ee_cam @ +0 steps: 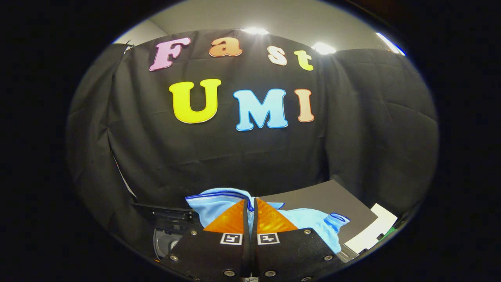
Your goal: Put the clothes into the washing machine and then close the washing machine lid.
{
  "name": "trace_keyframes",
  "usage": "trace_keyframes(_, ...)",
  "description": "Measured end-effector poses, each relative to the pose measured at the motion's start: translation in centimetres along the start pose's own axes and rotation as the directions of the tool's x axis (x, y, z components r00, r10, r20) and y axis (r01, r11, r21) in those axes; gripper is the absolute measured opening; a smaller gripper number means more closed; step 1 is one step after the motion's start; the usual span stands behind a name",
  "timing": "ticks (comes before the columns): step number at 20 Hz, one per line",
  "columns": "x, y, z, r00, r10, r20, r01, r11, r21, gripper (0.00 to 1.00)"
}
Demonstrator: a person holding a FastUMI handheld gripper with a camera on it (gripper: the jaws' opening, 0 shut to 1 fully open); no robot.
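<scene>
- Gripper view: claw (250, 207) clenched on the light-blue garment (309, 225), which bunches just beyond its tips.
- Washing machine (168, 235) sits below-left; best carry the garment well over the opening before letting go.

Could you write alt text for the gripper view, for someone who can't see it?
The gripper has its fingers closed together on a light blue garment, which spreads out just beyond them. The washing machine sits lower, left of the fingers, a grey tabletop lies to the right, and black cloth hangs behind.
</scene>
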State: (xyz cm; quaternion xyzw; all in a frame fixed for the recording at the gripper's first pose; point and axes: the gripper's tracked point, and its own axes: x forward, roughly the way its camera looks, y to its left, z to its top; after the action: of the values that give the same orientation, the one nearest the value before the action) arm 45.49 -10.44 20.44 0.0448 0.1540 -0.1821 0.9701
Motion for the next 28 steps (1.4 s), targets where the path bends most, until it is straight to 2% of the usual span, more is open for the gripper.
trace_keyframes(10,-4.7,13.0,-0.6,0.996,0.084,0.027,-0.083,0.996,-0.037,0.00)
trace_keyframes(16,-5.8,19.7,-1.5,0.991,0.134,0.016,-0.133,0.990,-0.053,0.00)
trace_keyframes(22,-4.8,24.0,-3.3,0.985,0.173,-0.015,-0.174,0.983,-0.061,0.00)
trace_keyframes(28,-2.3,25.9,-7.4,0.978,0.191,-0.079,-0.197,0.977,-0.082,0.00)
